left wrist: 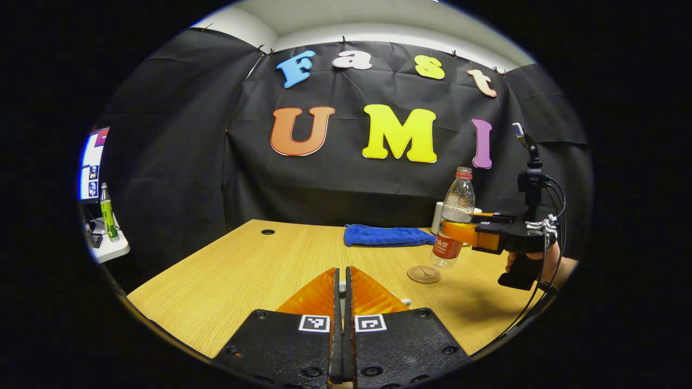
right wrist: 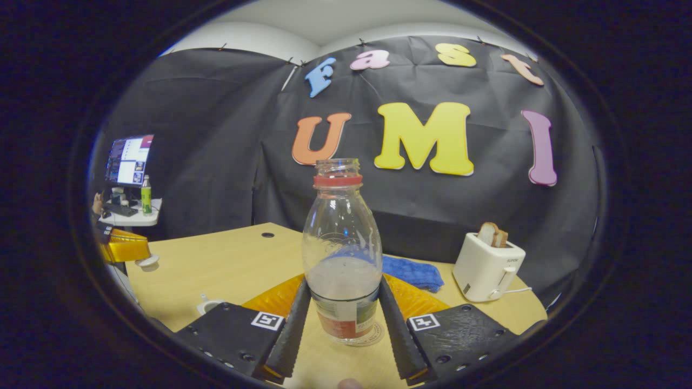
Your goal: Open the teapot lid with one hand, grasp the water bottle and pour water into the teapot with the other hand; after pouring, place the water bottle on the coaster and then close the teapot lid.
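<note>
The clear water bottle (right wrist: 342,254), uncapped with a red neck ring and some water in it, stands upright between my right gripper's (right wrist: 343,289) fingers, which press on its sides at the label. Its base is at a round brown coaster (right wrist: 374,339). In the left gripper view the bottle (left wrist: 456,216) hangs just behind the coaster (left wrist: 424,274), with the right gripper (left wrist: 458,232) shut on it. My left gripper (left wrist: 341,275) is shut, with a white lid edge (left wrist: 405,301) peeking beside it. In the right gripper view the left gripper (right wrist: 125,246) holds the white lid (right wrist: 147,261) up. A white teapot part (right wrist: 208,305) sits low left.
A blue cloth (left wrist: 384,236) lies at the back of the wooden table (left wrist: 243,270). A white toaster (right wrist: 486,267) with a bread slice stands at the right. A side desk with a monitor and a green bottle (right wrist: 146,201) is off to the left.
</note>
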`<state>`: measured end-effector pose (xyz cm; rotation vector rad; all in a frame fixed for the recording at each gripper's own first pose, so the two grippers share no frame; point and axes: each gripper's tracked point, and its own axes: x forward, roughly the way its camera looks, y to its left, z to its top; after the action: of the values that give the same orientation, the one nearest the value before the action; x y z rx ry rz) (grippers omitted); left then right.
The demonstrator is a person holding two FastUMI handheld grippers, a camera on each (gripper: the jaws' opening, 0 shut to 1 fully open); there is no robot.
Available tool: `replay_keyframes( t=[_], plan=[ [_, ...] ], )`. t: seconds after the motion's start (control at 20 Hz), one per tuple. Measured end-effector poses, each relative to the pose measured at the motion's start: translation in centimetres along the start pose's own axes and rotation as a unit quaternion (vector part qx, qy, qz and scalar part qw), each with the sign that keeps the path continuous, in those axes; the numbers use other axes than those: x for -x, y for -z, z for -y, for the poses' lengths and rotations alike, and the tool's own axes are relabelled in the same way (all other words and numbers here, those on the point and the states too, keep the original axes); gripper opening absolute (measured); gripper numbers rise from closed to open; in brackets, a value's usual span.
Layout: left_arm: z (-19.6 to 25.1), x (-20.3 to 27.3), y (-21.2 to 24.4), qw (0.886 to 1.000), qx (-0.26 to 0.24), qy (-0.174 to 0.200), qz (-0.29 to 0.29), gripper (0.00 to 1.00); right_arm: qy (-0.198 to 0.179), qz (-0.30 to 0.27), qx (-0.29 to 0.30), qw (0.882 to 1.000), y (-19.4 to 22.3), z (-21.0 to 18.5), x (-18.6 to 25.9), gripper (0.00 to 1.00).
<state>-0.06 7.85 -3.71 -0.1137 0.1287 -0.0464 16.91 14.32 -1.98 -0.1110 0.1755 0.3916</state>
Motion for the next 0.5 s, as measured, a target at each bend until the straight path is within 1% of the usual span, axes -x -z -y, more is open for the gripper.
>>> replay_keyframes(
  t=[0.2, 0.3, 0.5],
  plan=[
    [-0.1, 0.0, 0.0, 1.000, -0.004, -0.007, -0.001, 0.03, 0.004, -0.026, -0.056, 0.998, 2.1, 1.7, -2.4, 0.69],
    [-0.1, -0.1, 0.2, 1.000, -0.006, -0.009, -0.003, 0.03, 0.010, -0.034, -0.064, 0.997, 2.7, 2.3, -3.6, 0.70],
    [-0.4, -0.1, 0.1, 1.000, -0.010, -0.019, -0.004, 0.03, 0.013, -0.038, -0.058, 0.998, 3.6, 2.6, -5.3, 0.69]
  ],
)
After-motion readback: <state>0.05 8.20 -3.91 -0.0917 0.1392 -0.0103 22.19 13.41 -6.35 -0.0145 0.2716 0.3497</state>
